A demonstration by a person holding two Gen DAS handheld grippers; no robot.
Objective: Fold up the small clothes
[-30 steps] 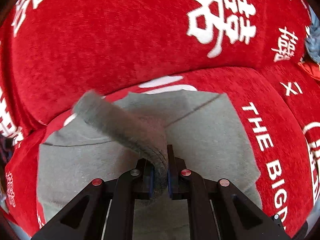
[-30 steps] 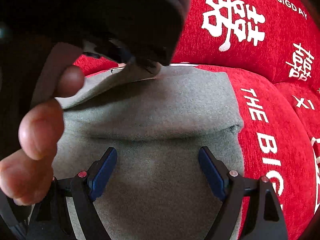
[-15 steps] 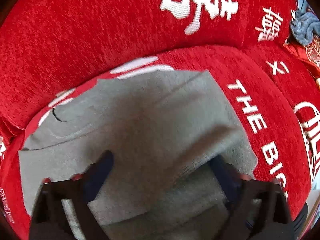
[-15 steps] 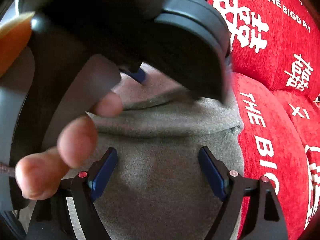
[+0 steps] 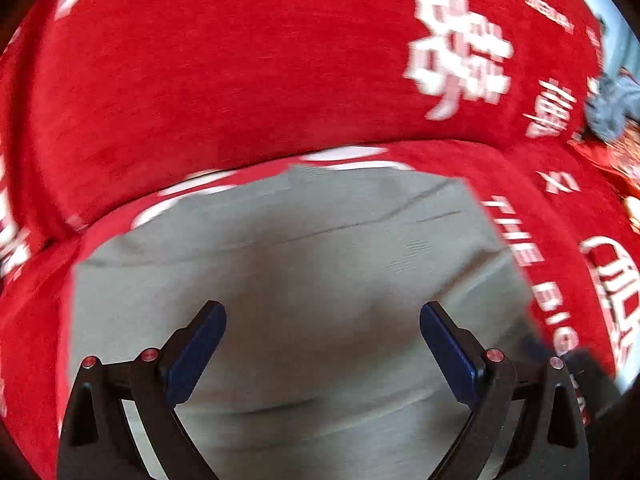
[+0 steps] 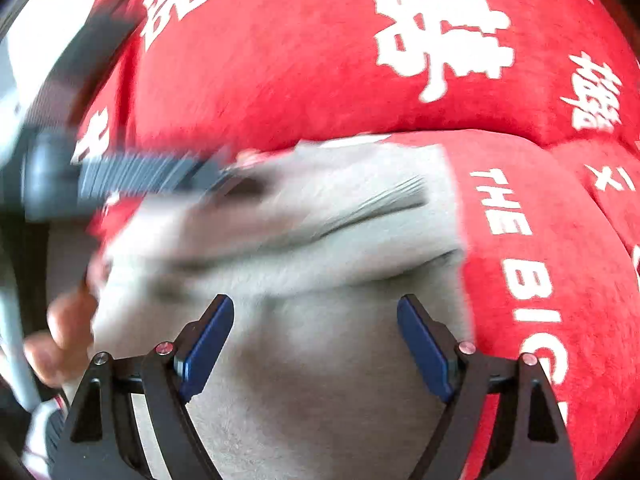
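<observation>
Grey garment [image 5: 320, 272] is lying spread on the seat of the red sofa [image 5: 240, 80], the one printed with white characters and lettering, and it is filling most of the cushion in front of both tools. Its far edge is sitting just short of the backrest, and its right edge is running alongside the printed words. One layer is already lying folded over the rest, its crease crossing the cloth from side to side in the right wrist view, so I judge the folding to be partly done.

Seen from either tool, the cloth is lying directly ahead and beneath the fingers, with its longer side seeming to run left to right across the seat. Both tools are hanging over its near half. I cannot tell which is nearer the fabric.

Left gripper [image 5: 323, 344] is standing wide apart, its jaws having just been opening, and nothing is between them now. Right gripper [image 6: 316, 340] is likewise spread wide and gripping nothing. Both are hovering over the cloth; whether the tips are brushing it I cannot say.

A person's hand [image 6: 60, 340], blurred, is showing at the left edge of the right wrist view.
</observation>
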